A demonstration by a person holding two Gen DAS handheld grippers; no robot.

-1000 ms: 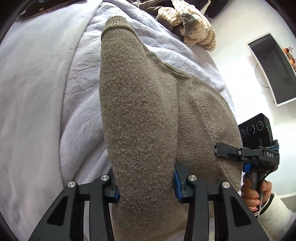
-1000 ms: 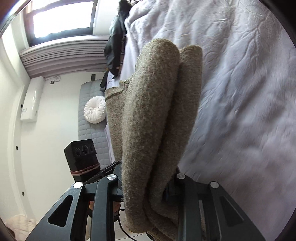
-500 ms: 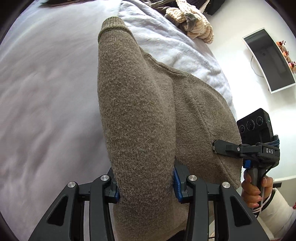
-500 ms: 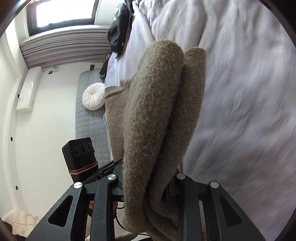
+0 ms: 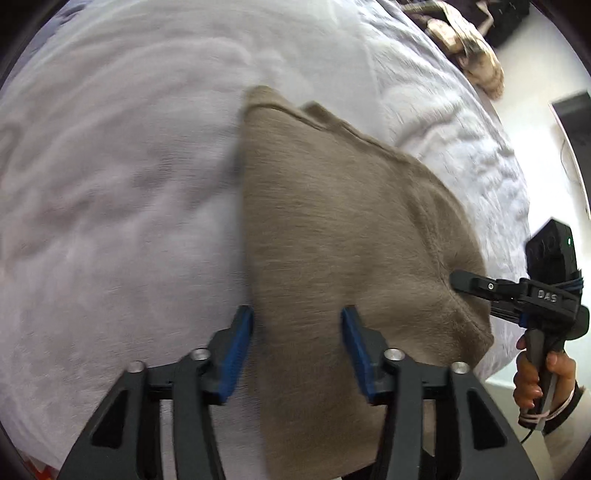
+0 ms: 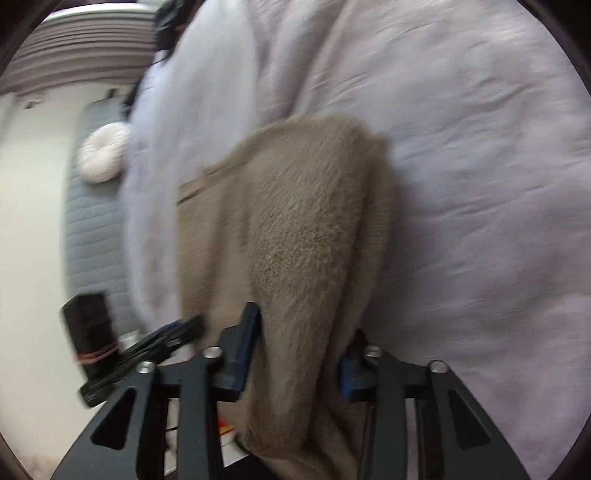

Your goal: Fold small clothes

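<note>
Since earlier: one sweater (image 5: 332,236) lowered, bedward.

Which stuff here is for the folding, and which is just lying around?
For the folding: brown sweater, left gripper and right gripper, both opening around it.

Just lying around: striped clothes, round white cushion, dark clothes, screen, bedcover.

A pale lilac bedspread (image 5: 129,203) covers the bed. Beyond its far corner lies a striped beige garment (image 5: 469,51) (blurred). Beside the bed, a round white cushion (image 6: 103,153) rests on a grey quilted mat (image 6: 92,236).
</note>
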